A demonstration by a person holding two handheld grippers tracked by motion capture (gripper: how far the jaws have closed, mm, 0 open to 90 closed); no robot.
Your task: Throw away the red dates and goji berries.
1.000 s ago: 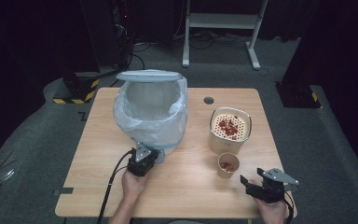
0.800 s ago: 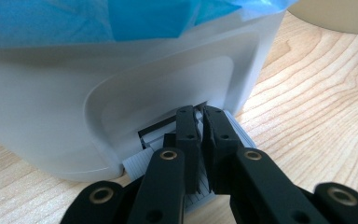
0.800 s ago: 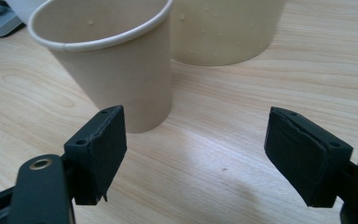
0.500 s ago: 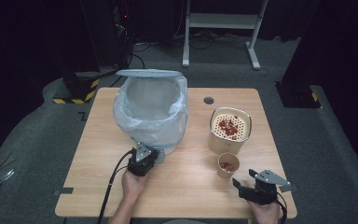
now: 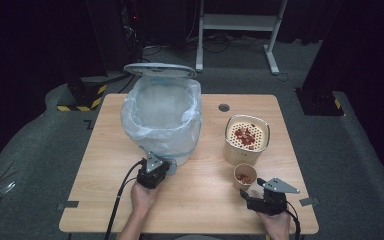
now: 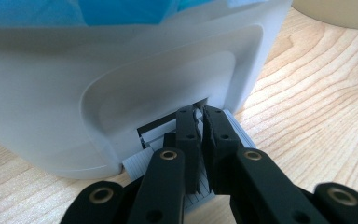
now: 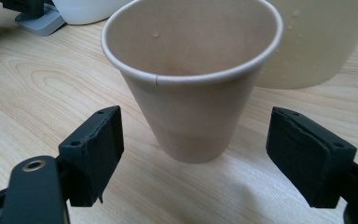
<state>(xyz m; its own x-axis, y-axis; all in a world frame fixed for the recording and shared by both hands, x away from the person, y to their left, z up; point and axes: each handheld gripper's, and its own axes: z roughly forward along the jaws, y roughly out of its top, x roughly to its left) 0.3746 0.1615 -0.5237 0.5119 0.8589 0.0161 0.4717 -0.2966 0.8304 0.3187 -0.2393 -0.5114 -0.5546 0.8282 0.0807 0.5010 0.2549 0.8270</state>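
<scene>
A paper cup (image 7: 191,79) stands upright on the wooden table (image 7: 37,79). The right gripper (image 7: 209,158) has just been opening; its jaws stand wide on either side of the cup's base, clear of it. Behind the cup to the right is a cream container (image 7: 317,42), close beside it. Behind the cup to the left sits a grey pedal (image 7: 39,21) under a white bin (image 7: 88,9).

matt paper cup (image 7: 191,88) on grained wood table (image 7: 37,88), smooth white plastic bin (image 6: 98,79).
</scene>
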